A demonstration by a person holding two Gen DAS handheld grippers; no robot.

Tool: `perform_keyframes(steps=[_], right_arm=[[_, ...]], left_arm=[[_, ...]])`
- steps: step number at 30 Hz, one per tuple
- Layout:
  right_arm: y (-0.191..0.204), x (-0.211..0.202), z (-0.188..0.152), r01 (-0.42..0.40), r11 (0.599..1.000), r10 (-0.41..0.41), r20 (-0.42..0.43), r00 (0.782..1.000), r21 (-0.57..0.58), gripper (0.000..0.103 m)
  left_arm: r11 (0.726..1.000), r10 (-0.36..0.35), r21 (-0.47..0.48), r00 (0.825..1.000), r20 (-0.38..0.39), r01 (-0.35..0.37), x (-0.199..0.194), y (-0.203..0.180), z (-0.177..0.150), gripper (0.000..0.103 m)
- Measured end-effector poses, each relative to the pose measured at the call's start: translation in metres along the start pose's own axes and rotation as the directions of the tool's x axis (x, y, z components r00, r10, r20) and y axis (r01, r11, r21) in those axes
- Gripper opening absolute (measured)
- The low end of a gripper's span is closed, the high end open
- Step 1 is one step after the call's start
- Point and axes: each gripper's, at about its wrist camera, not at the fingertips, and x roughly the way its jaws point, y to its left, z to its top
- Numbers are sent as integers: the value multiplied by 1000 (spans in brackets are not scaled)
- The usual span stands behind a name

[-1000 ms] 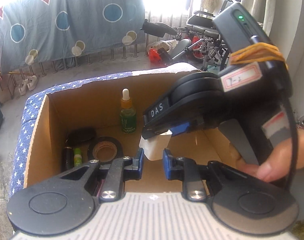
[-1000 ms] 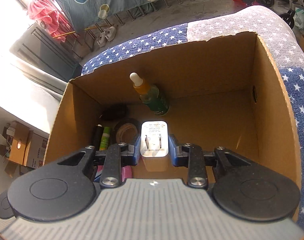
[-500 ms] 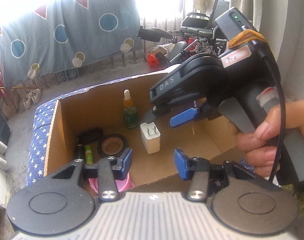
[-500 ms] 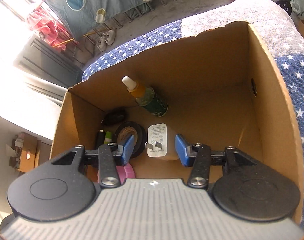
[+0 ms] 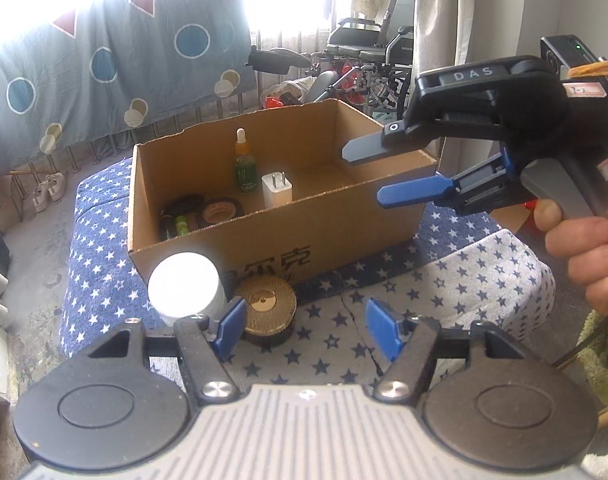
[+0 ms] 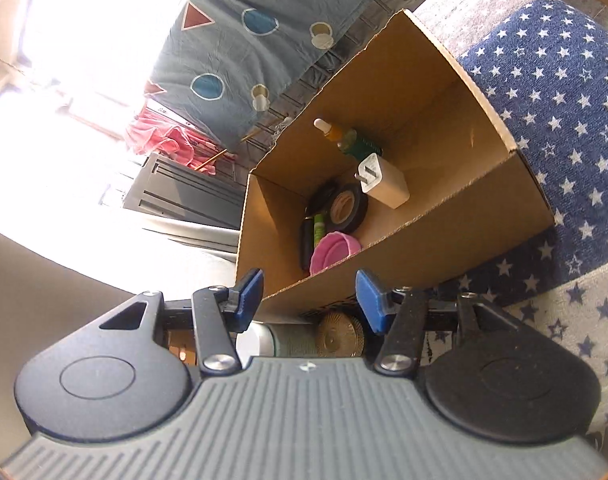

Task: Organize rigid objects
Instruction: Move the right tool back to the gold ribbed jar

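Two items waited outside the cardboard box [image 5: 335,216], a white-capped jar [image 5: 184,285] at the left and a gold-lidded jar [image 5: 266,300] just right of it, both against the near wall on the star-patterned cloth [image 5: 455,280], likely next to be packed. Inside, from left to right, lay dark and green tubes [image 5: 175,226], a tape roll [image 5: 222,210], a dropper bottle [image 5: 244,168] and the white charger [image 5: 277,190], standing prongs-up near the middle where it seemed deliberately set. The left gripper [image 5: 305,330] hovered spread and empty over the jars, while the right gripper [image 5: 387,172], also spread and empty, hung at the box's right rim, whose near wall would hinder reaching in.
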Motion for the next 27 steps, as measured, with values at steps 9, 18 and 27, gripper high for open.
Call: perform_keyframes(steps=[9,18,27], right_arm=[[-9,32,-45,16,1000,-13,-97,995,26,52],[-25,83,-44,60,997,-53,-145,988,44,48],[-31,120,-36,94,995,-92,-159,983,11,37]], left_arm=[[998,61,26,996,-71,-59,37,-1,-30,67],[996,87,-19,992,-95,-89,69,11,-26,57],[993,101,-45,989,-105,-106,91,13,-22,55]])
